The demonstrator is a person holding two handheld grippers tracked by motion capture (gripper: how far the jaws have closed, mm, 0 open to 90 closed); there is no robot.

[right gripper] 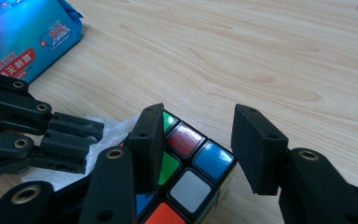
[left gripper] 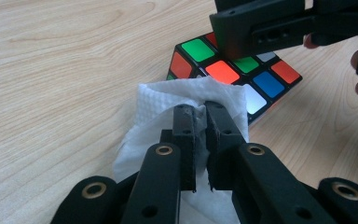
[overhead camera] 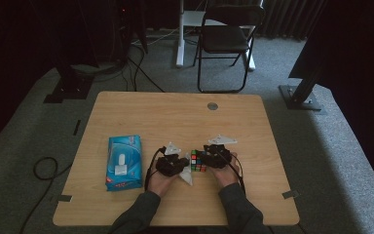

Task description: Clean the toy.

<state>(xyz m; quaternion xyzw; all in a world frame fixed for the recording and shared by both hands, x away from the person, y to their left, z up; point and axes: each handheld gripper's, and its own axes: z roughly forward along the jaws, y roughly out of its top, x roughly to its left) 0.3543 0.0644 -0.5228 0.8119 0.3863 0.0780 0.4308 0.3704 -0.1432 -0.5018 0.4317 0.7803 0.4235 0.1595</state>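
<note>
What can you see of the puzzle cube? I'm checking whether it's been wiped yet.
The puzzle cube is a black-framed three-by-three cube with glossy stickers in green, red, orange, blue and white, scrambled. It rests on the wooden table, near the front edge between the two hands. The right gripper hangs over it with jaws apart, one jaw lying against the top face, the other clear. The white wipe, pinched in the left gripper, presses against the cube's side. Its underside is hidden.

The white wipe (left gripper: 186,100) covers one corner of the puzzle cube (left gripper: 242,70), and its lower part hides behind the black jaws. The blue wipes pack (right gripper: 25,39) is cut off at the picture's left edge. Its small print is too blurry to read.
</note>
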